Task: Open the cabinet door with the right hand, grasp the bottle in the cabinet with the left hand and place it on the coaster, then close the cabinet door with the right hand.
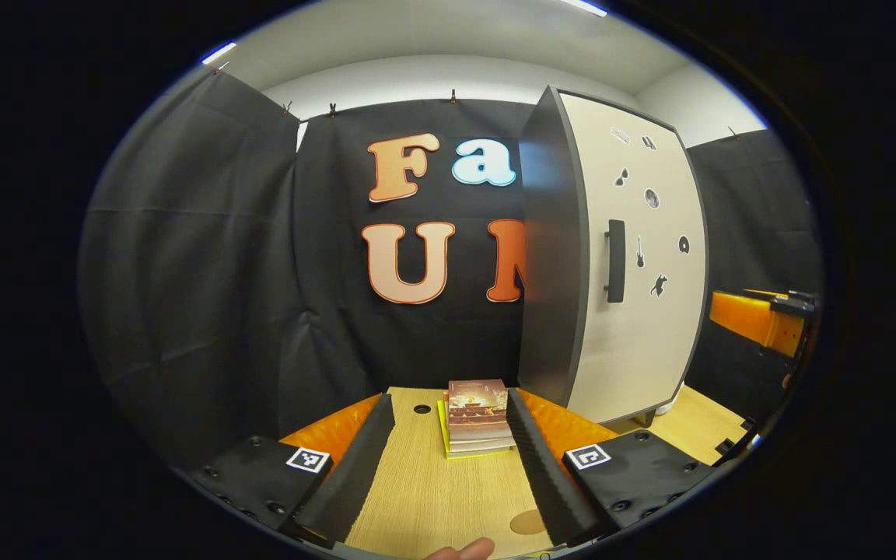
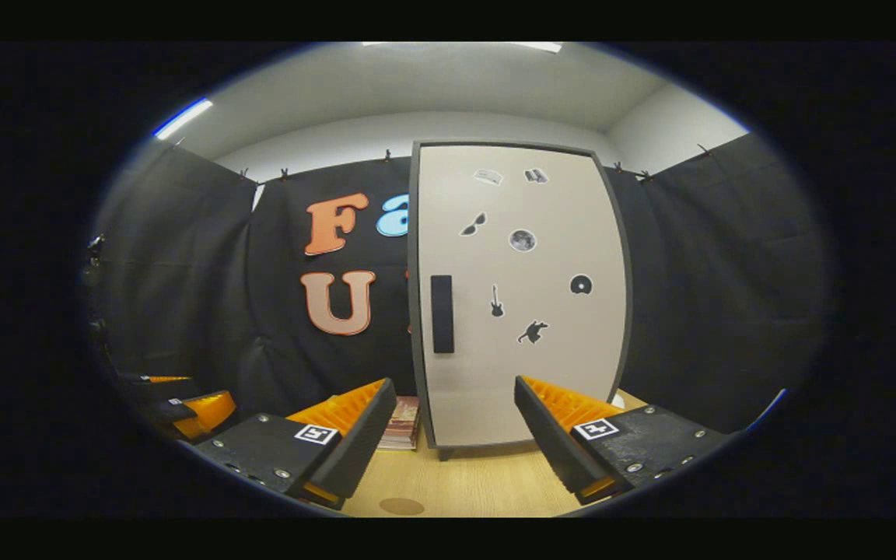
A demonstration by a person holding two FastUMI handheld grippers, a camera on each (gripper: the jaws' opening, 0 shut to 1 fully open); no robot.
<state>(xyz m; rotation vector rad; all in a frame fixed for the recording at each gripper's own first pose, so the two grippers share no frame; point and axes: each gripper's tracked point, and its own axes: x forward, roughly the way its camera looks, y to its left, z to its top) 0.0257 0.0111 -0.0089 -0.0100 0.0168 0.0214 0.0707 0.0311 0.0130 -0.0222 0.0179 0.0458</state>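
Note:
A tall cabinet [image 2: 526,365] with a pale door and dark frame stands on the wooden table, its door closed. A dark vertical handle [image 2: 442,314] sits on the door's left side. In the left gripper view the cabinet [image 1: 635,342] is at the right, with its handle [image 1: 615,260] showing. A round brown coaster [image 1: 527,522] lies on the table by the left gripper's right finger; it also lies low in the right gripper view [image 2: 402,506]. My left gripper [image 1: 448,459] is open above the table. My right gripper [image 2: 452,435] is open, facing the cabinet door from a distance. The bottle is hidden.
A stack of books [image 1: 477,417] lies on the table left of the cabinet, between my left gripper's fingertips in view. The same books [image 2: 403,424] peek out beside the cabinet. The other gripper [image 1: 763,319] shows at the far right. A fingertip [image 1: 463,551] shows at the bottom.

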